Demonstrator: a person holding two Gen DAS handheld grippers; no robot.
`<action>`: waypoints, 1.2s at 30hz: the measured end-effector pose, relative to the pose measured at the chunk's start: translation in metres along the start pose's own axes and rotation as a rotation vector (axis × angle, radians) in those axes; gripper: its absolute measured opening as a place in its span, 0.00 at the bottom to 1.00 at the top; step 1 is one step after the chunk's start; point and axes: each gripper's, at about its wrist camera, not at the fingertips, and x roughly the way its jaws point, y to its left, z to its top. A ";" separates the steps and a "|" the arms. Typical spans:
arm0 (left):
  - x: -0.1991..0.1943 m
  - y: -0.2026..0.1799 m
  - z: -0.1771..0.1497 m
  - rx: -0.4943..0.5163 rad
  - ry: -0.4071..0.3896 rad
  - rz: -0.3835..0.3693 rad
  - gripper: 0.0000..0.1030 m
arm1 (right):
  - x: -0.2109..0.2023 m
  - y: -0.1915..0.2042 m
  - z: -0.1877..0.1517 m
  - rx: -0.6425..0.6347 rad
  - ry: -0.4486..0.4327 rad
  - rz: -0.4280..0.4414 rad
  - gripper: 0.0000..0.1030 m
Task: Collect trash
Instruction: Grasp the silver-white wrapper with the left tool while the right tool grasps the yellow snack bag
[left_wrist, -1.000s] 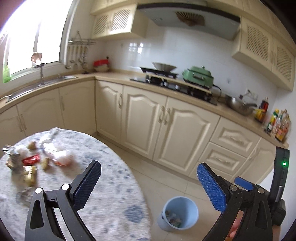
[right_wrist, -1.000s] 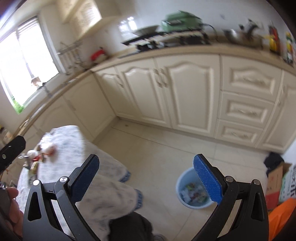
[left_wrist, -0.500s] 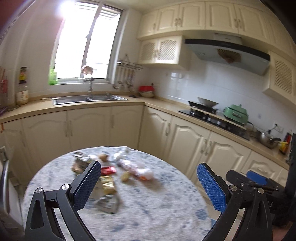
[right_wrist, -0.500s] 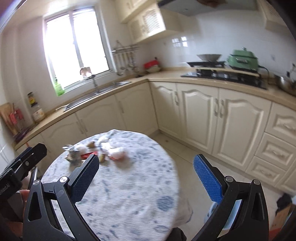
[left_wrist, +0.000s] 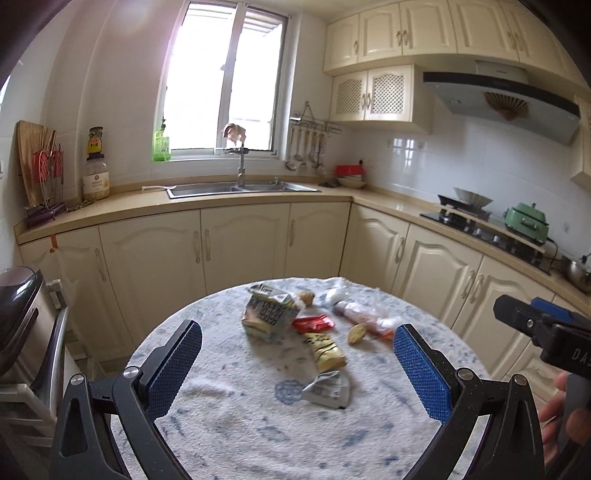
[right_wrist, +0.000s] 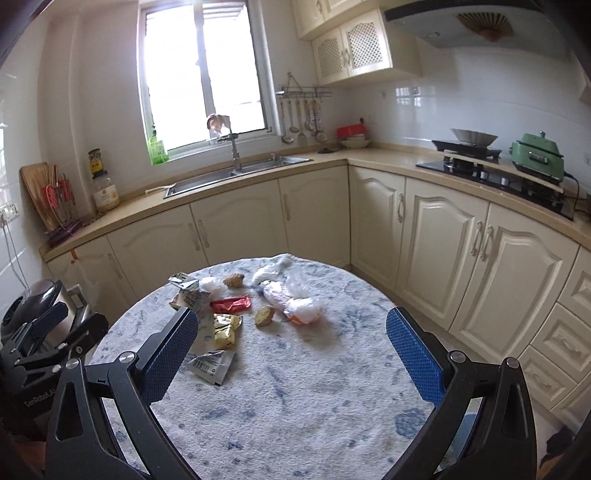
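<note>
While you held both grippers above the round worktop, left gripper and right gripper had fingers spread wide, empty. The trash sat clustered on the far half: red wrapper, yellow packet, silver wrapper, clear bag.

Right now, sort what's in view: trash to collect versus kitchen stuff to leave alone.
Trash, on the table:
red wrapper
yellow packet
silver wrapper
clear plastic bag

Leave alone:
green pot
jar
sink
</note>
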 end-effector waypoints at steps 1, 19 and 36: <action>0.013 -0.007 0.005 0.004 0.011 0.002 0.99 | 0.005 0.003 -0.001 -0.007 0.007 0.004 1.00; 0.233 -0.045 0.012 0.124 0.410 -0.061 0.79 | 0.113 0.011 -0.026 0.014 0.210 0.083 1.00; 0.262 0.006 0.018 0.014 0.437 -0.127 0.27 | 0.211 0.055 -0.038 -0.008 0.395 0.210 0.90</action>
